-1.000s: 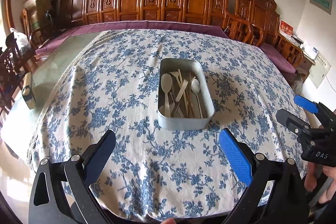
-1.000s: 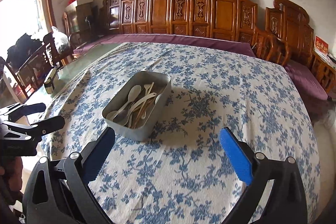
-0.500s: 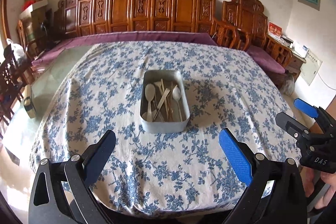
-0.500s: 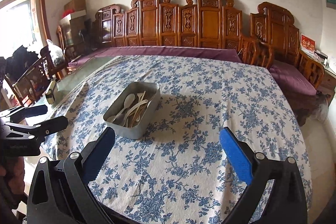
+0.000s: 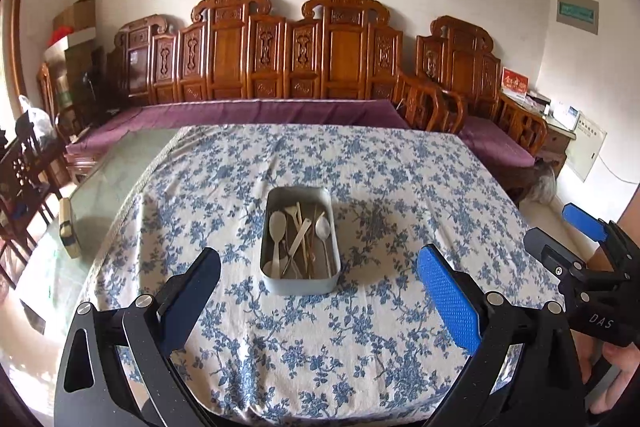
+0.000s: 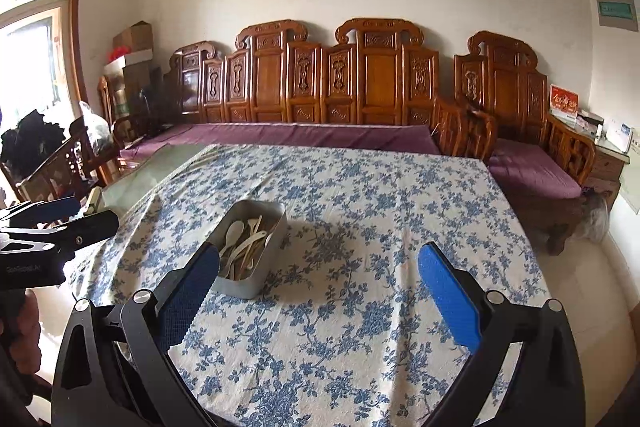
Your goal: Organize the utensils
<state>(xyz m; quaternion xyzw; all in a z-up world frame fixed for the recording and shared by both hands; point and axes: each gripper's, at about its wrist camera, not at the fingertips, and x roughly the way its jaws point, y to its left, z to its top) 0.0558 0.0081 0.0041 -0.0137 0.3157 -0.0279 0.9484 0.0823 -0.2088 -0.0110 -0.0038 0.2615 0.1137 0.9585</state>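
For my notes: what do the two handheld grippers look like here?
Both the left gripper and right gripper have black angular frames with silver screws and flat blue textured pads. The right gripper's body shows white "DAS" lettering in the left wrist view. No cables visible.

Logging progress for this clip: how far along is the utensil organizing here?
Looks finished or nearly so: the pale spoons and sticks all lie inside the grey rectangular metal tin on the blue floral tablecloth. Nothing is in hand; the left claw and right claw are open, short of the tin. No utensils show outside it.
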